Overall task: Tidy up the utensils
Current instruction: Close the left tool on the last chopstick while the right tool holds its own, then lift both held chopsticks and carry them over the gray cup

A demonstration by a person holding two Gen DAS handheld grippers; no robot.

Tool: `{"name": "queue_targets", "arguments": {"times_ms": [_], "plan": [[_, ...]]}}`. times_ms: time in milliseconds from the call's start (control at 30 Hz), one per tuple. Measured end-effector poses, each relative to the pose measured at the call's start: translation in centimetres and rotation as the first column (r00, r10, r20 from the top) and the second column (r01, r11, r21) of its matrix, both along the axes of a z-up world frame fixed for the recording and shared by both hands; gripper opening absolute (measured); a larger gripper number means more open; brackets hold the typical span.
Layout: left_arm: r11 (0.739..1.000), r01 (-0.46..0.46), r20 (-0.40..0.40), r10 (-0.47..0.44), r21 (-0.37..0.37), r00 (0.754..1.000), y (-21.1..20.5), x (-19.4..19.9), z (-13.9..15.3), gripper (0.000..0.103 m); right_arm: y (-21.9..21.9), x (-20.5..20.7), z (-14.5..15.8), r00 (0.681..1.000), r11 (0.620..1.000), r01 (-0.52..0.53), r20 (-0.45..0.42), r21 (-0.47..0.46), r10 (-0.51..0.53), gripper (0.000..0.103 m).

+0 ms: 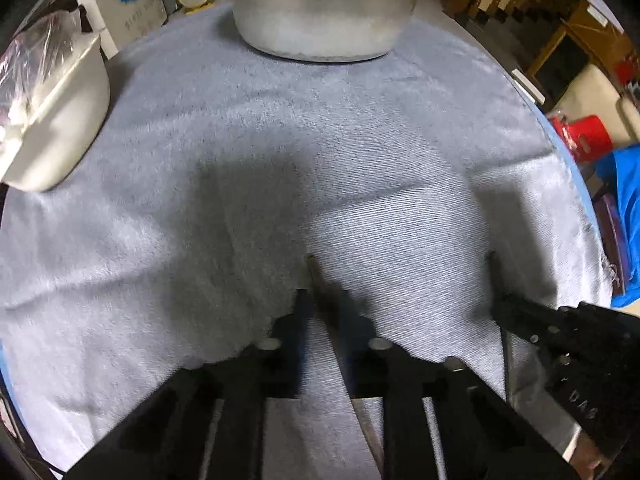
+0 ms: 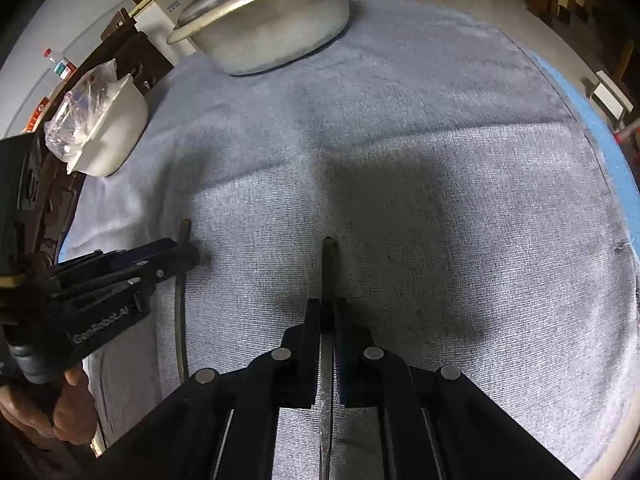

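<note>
My left gripper (image 1: 322,300) is shut on a thin dark metal utensil (image 1: 316,280); its tip pokes out past the fingertips over the grey cloth (image 1: 320,140). The right wrist view shows the same left gripper (image 2: 188,250) at the left, clamped across that utensil (image 2: 181,320). My right gripper (image 2: 327,308) is shut on a second slim utensil (image 2: 329,268), which points away from the camera. From the left wrist, the right gripper (image 1: 496,308) shows at the lower right, and its utensil (image 1: 532,396) widens toward the near end. Both utensils lie roughly parallel, close to the cloth.
A lidded metal basin (image 1: 320,20) stands at the far edge of the cloth. A white bowl (image 1: 60,120) with a clear plastic bag in it sits at the far left. A person's hand (image 2: 68,412) holds the left gripper. The blue table rim (image 2: 600,128) curves along the right.
</note>
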State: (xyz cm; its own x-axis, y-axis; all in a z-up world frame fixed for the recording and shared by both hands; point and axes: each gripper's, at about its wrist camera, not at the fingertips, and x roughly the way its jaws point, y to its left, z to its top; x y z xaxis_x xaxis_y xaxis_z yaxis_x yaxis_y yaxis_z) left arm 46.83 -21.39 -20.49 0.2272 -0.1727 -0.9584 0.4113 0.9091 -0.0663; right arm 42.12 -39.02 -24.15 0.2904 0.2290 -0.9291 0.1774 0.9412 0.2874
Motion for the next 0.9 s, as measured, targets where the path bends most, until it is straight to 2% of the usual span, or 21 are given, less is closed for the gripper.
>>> {"name": "queue_targets", "arguments": {"times_ms": [100,200,400,600,767,900], "plan": [[0.998,0.062,0.023,-0.062,0.003,0.998,-0.2,-0.5,0.1,0.008,0.1,-0.1,0.1,1.0,1.0,-0.001,-0.021,-0.011,0.001,0.007],[0.992,0.121,0.026,-0.122,0.04,0.992,-0.2,-1.5,0.1,0.006,0.4,0.5,0.2,0.999,1.0,0.001,-0.046,-0.023,-0.002,0.009],[0.981,0.176,0.013,-0.177,0.079,0.984,1.1,-2.1,0.4,0.006,1.3,1.9,0.0,0.996,0.999,-0.01,-0.085,-0.042,0.006,0.009],[0.986,0.157,0.017,-0.158,0.055,0.987,0.9,-1.8,0.5,0.007,2.7,1.9,0.2,0.997,0.993,-0.049,-0.067,-0.108,0.042,0.008],[0.991,0.132,0.055,-0.134,0.033,0.989,1.9,-2.8,0.7,0.005,2.5,0.5,0.7,0.999,0.997,-0.025,-0.024,-0.076,0.023,0.007],[0.996,0.086,0.111,-0.084,-0.014,0.99,3.9,-4.3,2.4,0.005,2.8,-1.2,2.4,0.998,0.999,-0.011,0.063,-0.047,0.014,0.007]]}}
